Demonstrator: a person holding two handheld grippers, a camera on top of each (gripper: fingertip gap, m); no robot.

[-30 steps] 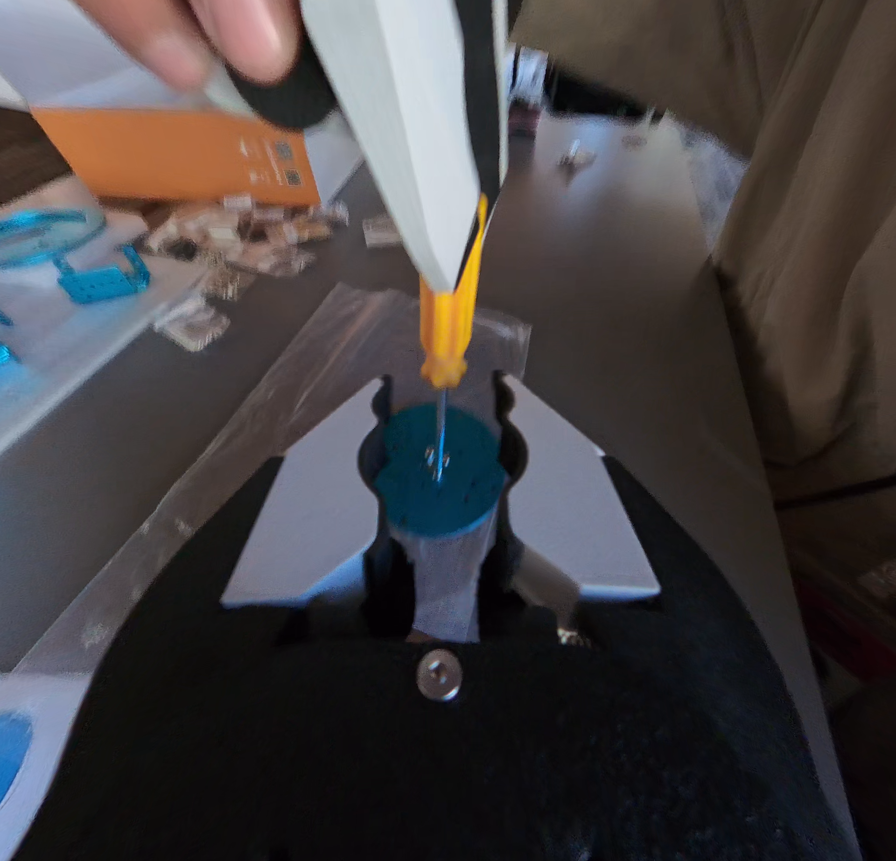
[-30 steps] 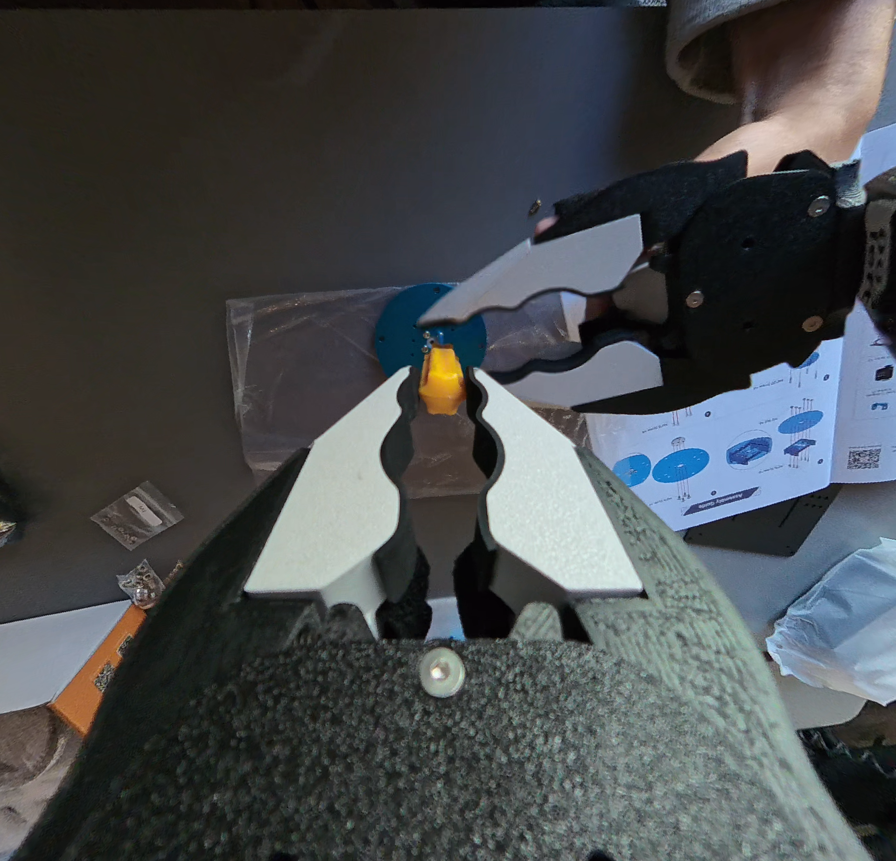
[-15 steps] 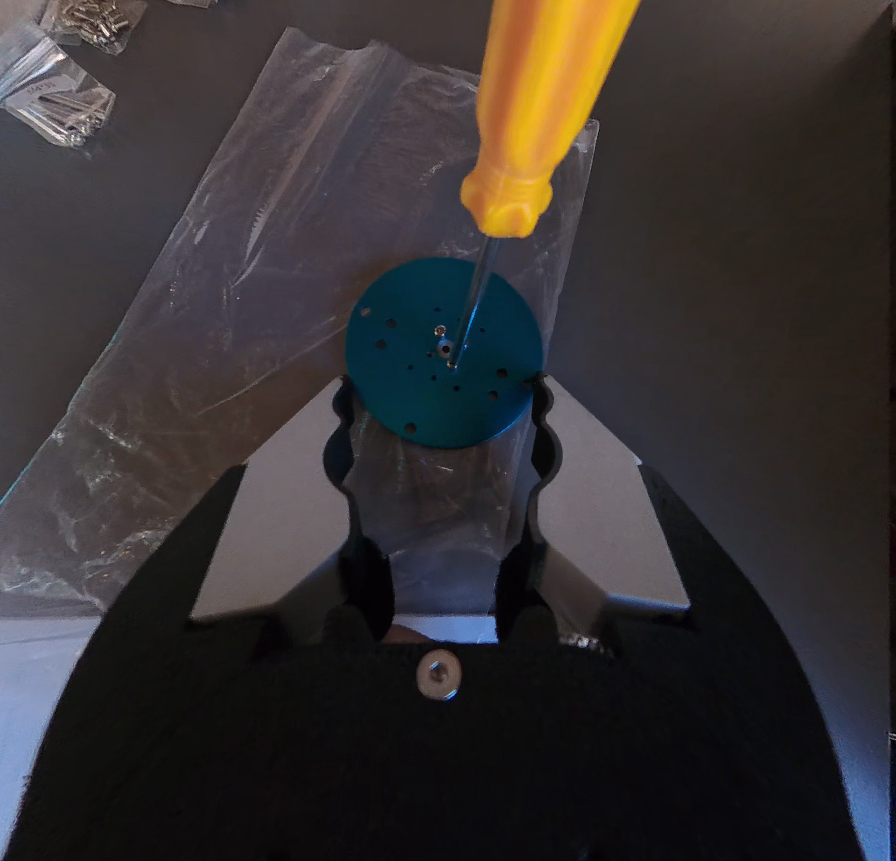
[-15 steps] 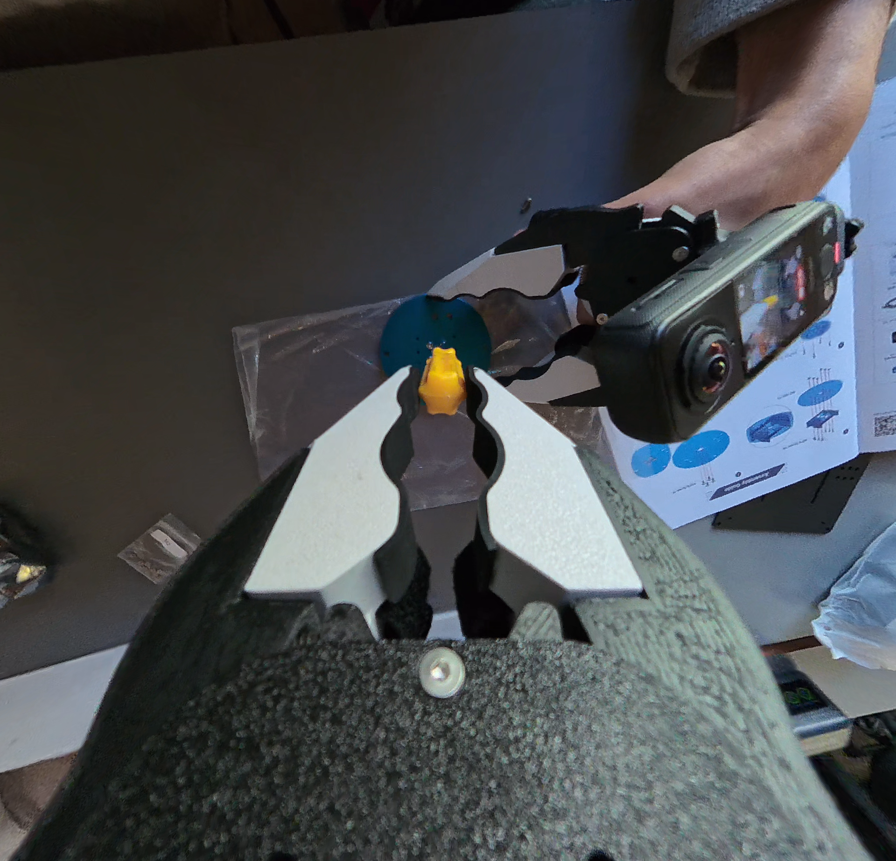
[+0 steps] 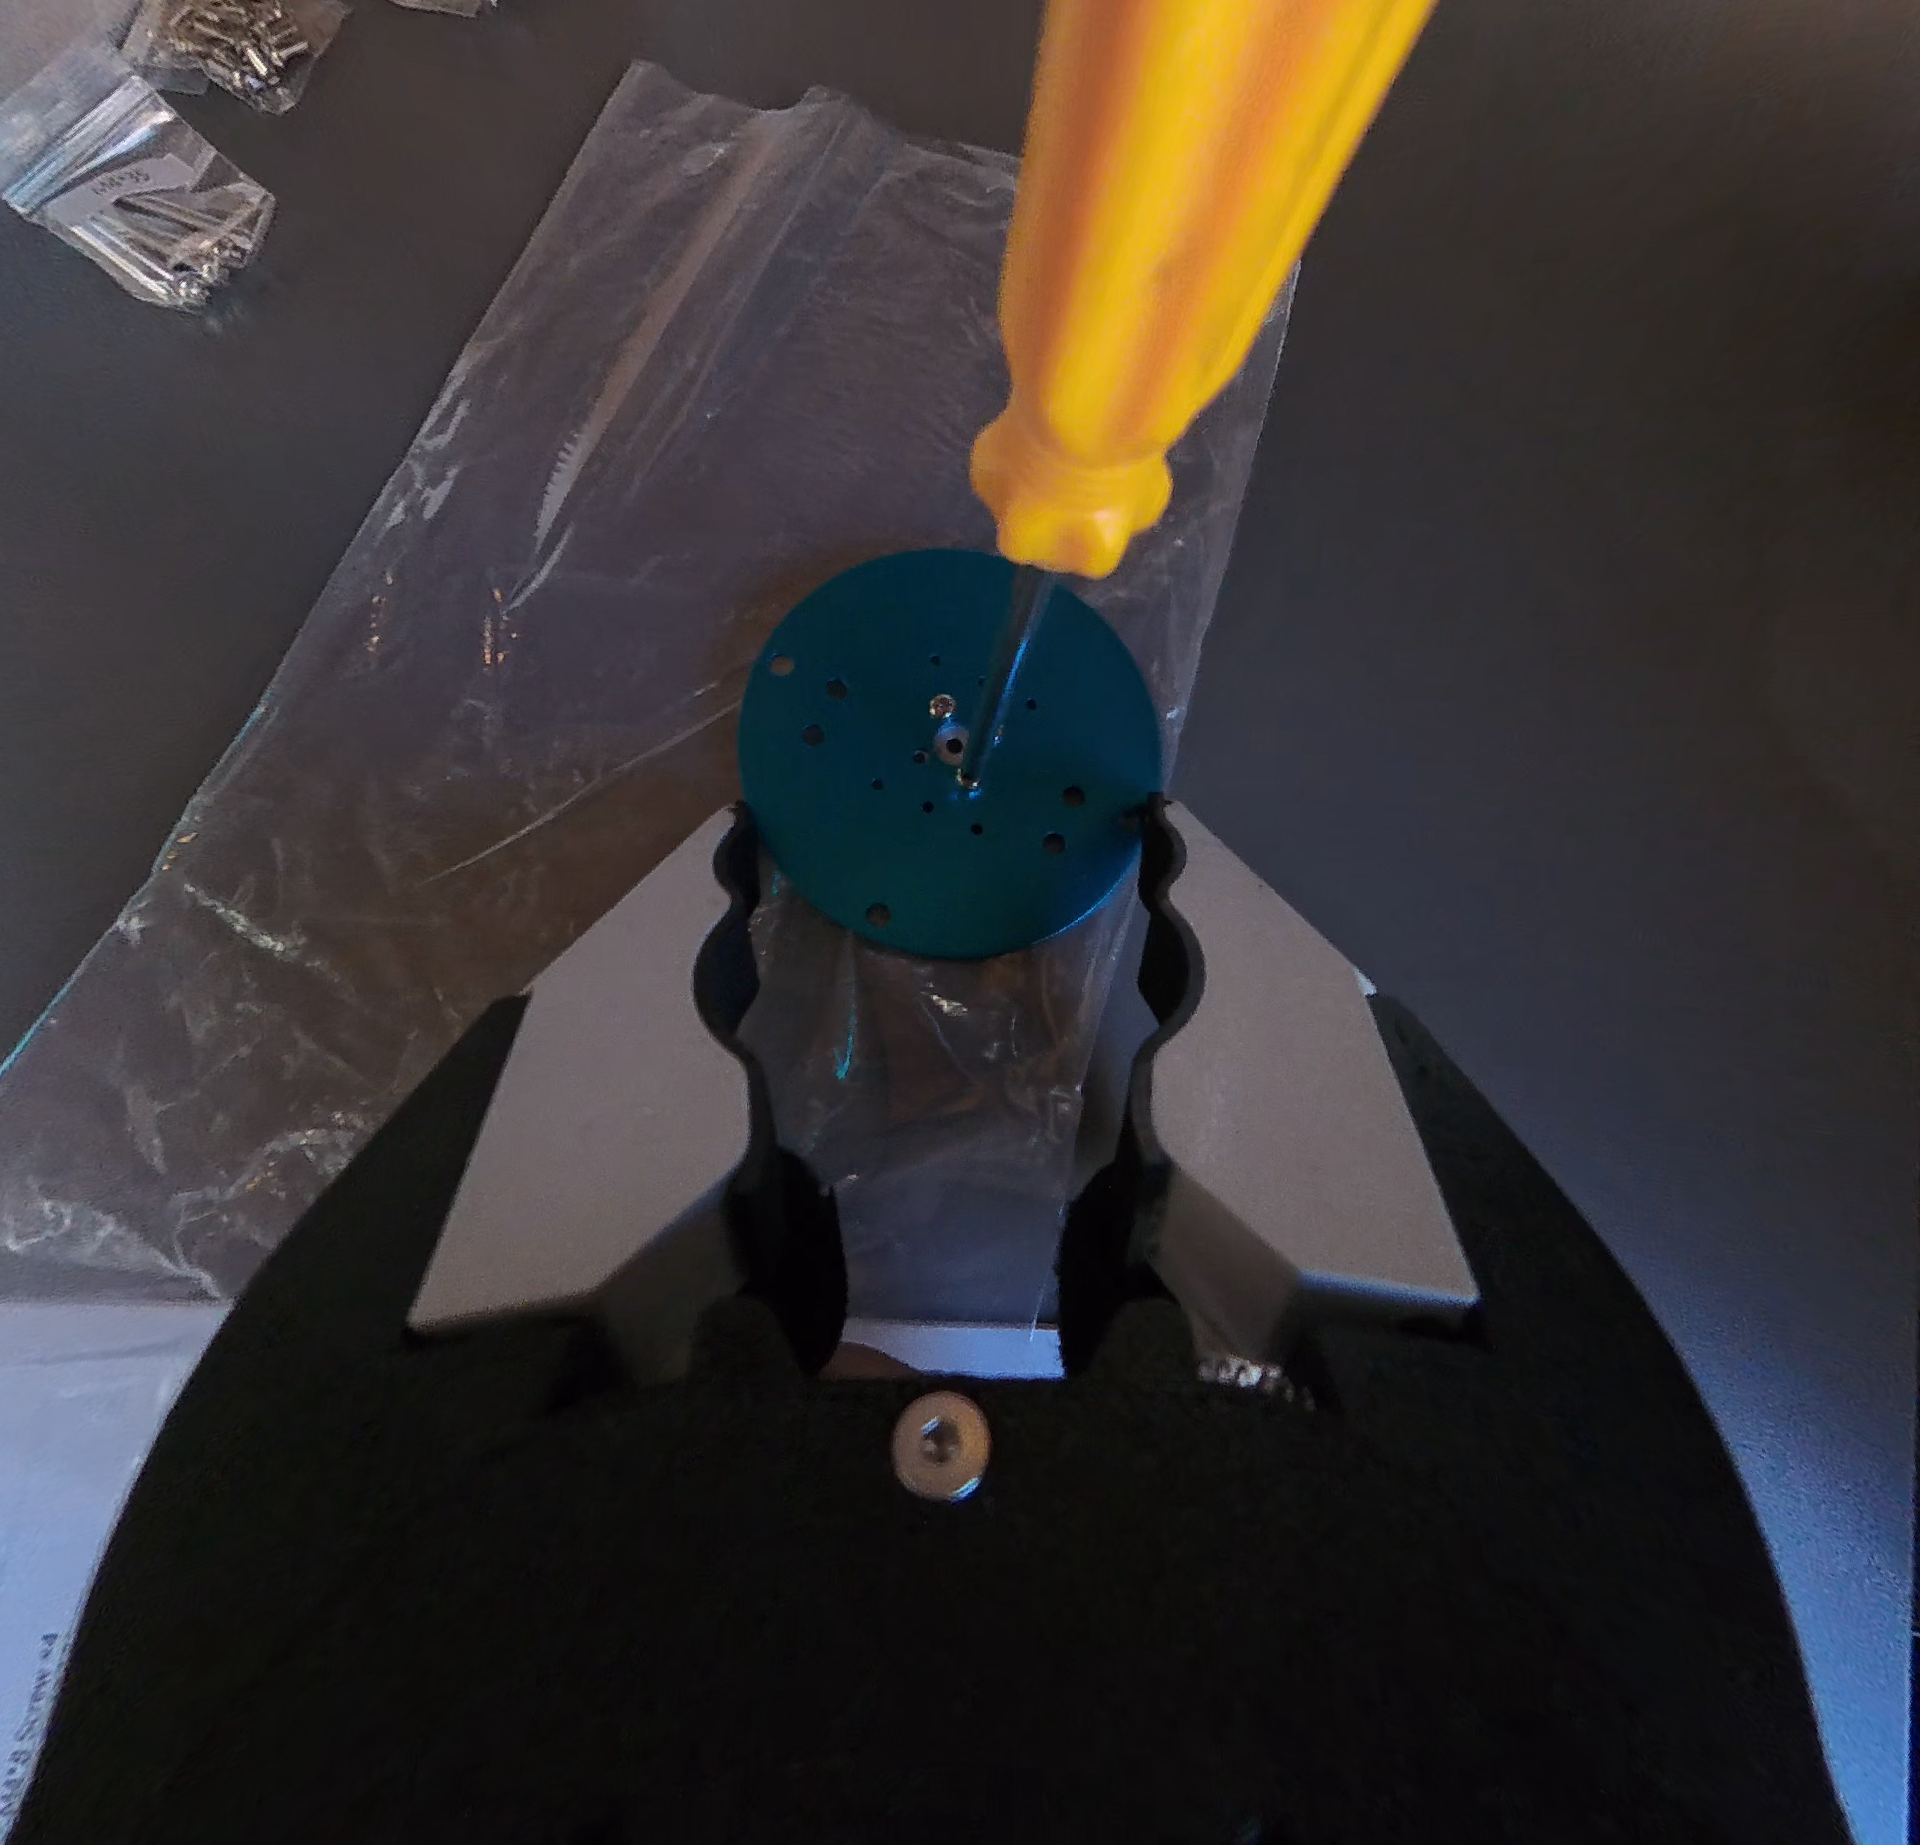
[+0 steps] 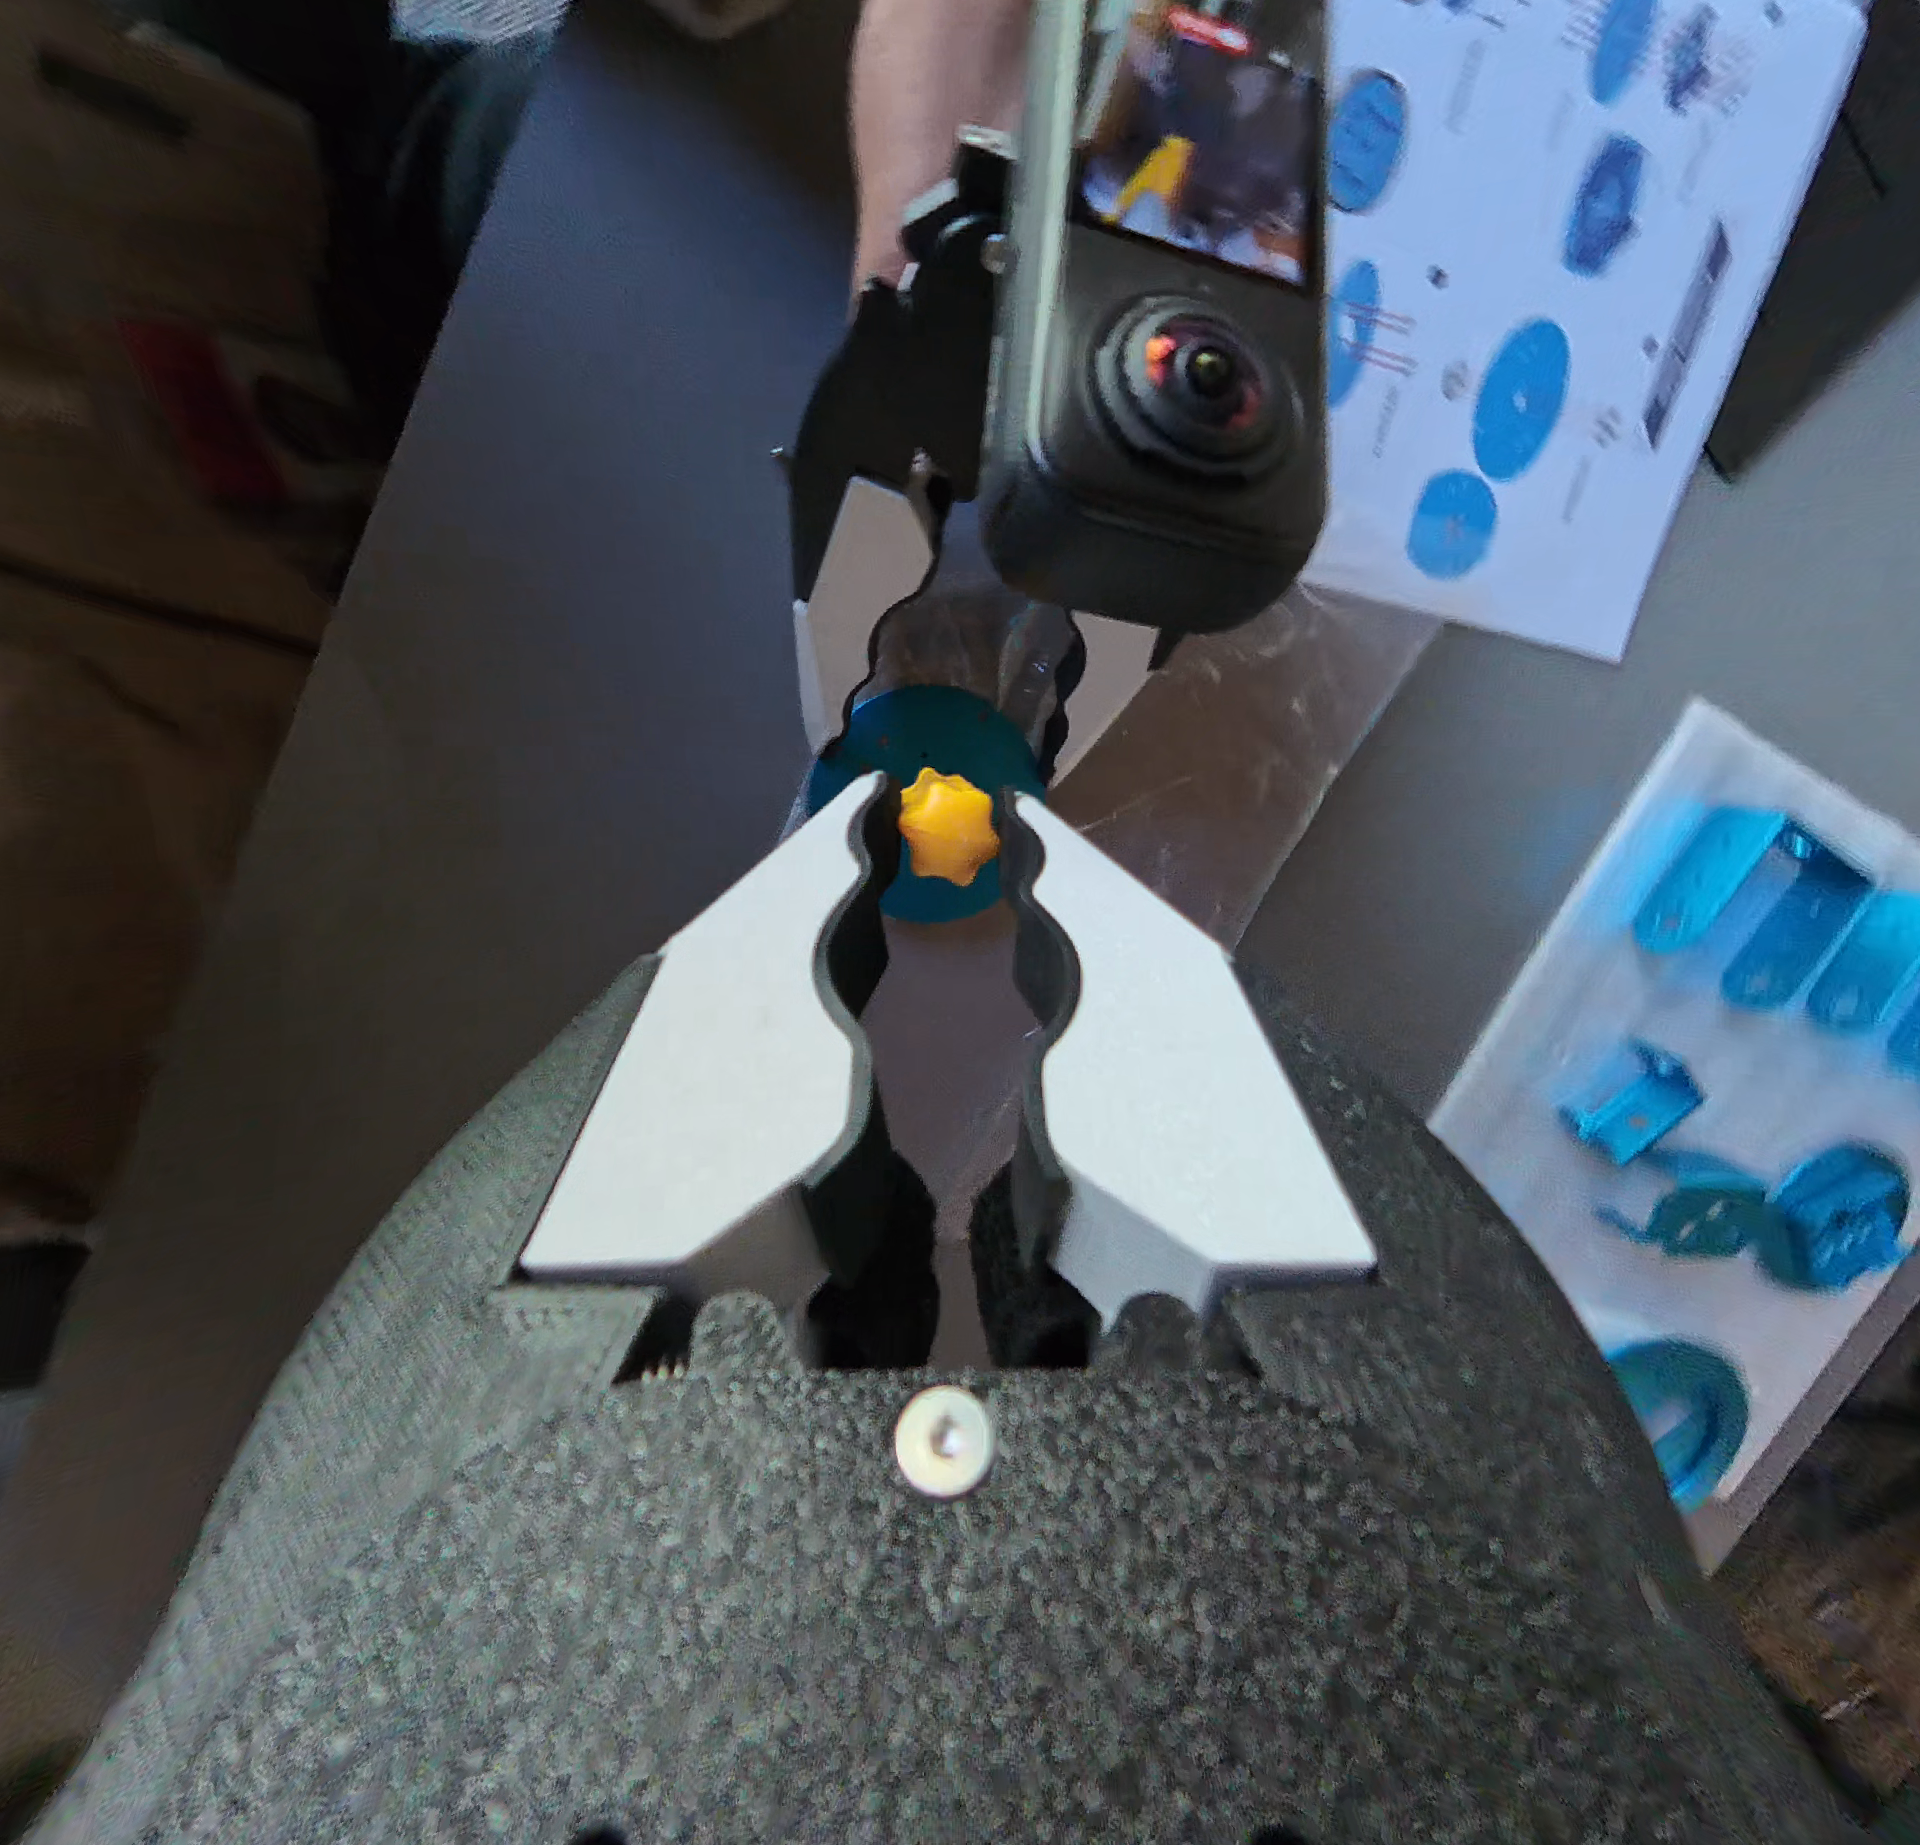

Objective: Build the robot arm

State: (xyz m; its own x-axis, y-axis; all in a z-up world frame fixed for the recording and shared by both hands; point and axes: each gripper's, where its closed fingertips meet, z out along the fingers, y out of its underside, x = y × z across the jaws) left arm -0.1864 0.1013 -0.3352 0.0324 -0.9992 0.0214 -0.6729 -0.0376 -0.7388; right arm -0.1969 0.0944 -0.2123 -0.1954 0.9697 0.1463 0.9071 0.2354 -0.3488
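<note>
Two grippers meet over one small blue disc (image 5: 940, 756) that lies on a clear plastic bag (image 5: 582, 652) spread across our dark worktop (image 5: 1610, 548). Our left gripper (image 5: 948, 808) has its fingers spread apart, and their tips sit against the disc's rim on either side, so the disc lies between them; whether they actually press it we cannot tell. Our right gripper (image 6: 945, 803) is clamped on a yellow-handled screwdriver (image 5: 1164, 268), whose handle end shows as a fluted yellow knob between the fingertips in the right wrist view. The screwdriver's thin metal shaft slants down to the disc, and its tip rests at a small hole near the disc's centre, just beside a tiny silver screw head (image 5: 948, 743). Several little bags of hardware (image 5: 156, 206) lie near the far left corner of the plastic bag. Beyond the left gripper's black camera (image 6: 1174, 268), a white instruction sheet (image 6: 1621, 268) with blue drawings lies on the worktop, and a white tray (image 6: 1538, 1047) of blue metal parts sits to the right.
</note>
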